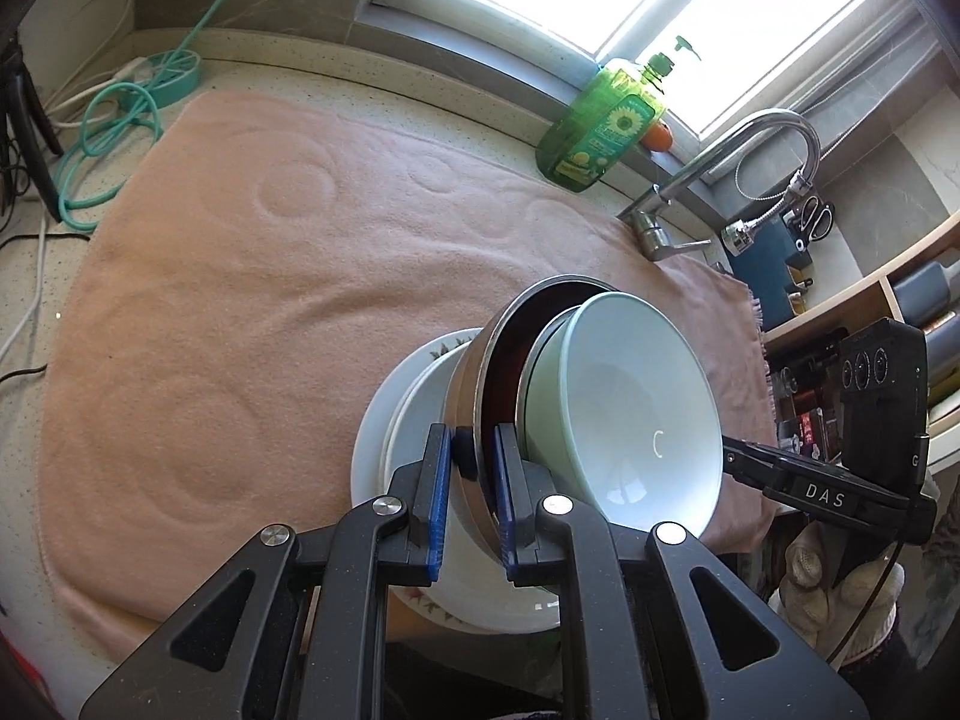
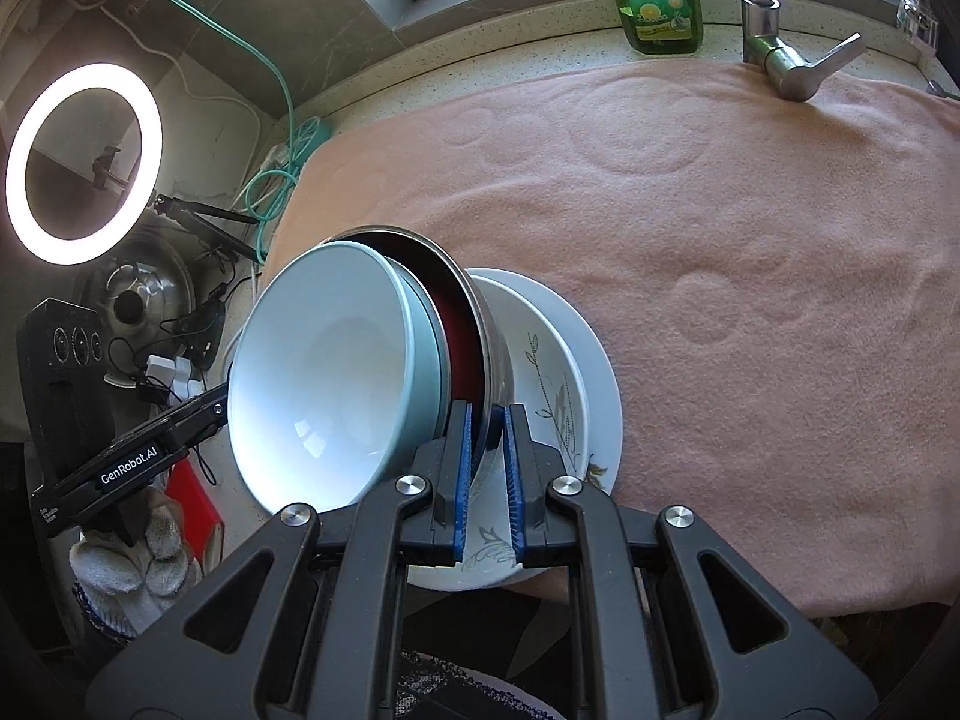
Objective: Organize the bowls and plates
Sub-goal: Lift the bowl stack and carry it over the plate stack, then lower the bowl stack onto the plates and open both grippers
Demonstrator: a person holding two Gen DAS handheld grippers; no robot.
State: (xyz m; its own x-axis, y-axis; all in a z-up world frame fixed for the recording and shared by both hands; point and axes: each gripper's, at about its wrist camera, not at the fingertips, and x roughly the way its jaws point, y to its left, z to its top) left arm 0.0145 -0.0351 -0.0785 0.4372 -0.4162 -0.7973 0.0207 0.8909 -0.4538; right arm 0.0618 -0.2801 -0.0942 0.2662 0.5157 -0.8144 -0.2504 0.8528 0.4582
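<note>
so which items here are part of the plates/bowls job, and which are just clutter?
Job items:
- steel bowl, both grippers' jaws shut on its rim: left gripper, right gripper
- white bowl nested inside it
- leaf-pattern plates underneath
- pink towel as work surface

Clutter:
- dish soap bottle
- faucet
- ring light
- teal cable

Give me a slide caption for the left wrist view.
Left gripper clamps steel bowl rim, white bowl nested inside, above stacked plates.
</note>
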